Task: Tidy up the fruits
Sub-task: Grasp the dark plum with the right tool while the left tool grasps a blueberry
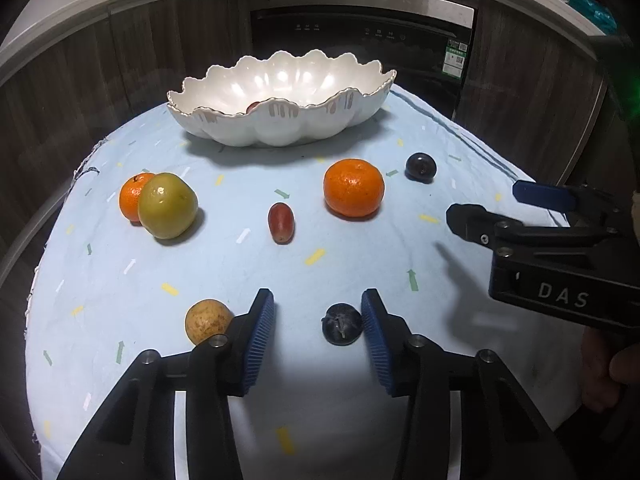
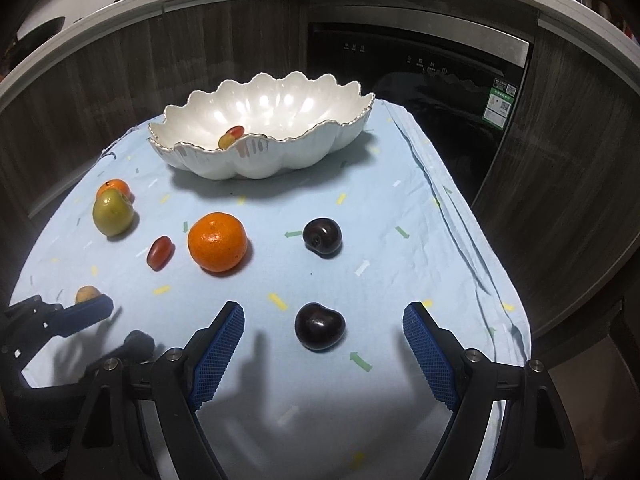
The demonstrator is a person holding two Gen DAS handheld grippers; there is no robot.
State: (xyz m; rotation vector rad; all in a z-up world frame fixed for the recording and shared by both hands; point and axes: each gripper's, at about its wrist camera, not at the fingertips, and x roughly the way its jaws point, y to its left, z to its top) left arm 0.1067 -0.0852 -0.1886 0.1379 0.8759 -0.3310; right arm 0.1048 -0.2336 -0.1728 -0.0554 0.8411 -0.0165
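At the near edge of the table (image 1: 120, 288), the left gripper (image 1: 318, 312) stands partly open around a dark plum (image 1: 342, 324); its right pad is just beside the fruit, the left pad well apart, nothing gripped. The right gripper (image 2: 324, 320) is wide open with a second plum (image 2: 319, 326) between its pads, untouched. A lopsided close could nudge the left plum sideways, and round fruit may roll toward the edge. Mid-table lie a tan fruit (image 1: 208, 321), grape (image 1: 281, 222), orange (image 1: 353, 188), pear (image 1: 168, 205) and third plum (image 1: 420, 167). At the far edge, the bowl (image 1: 280, 128) holds two small fruits.
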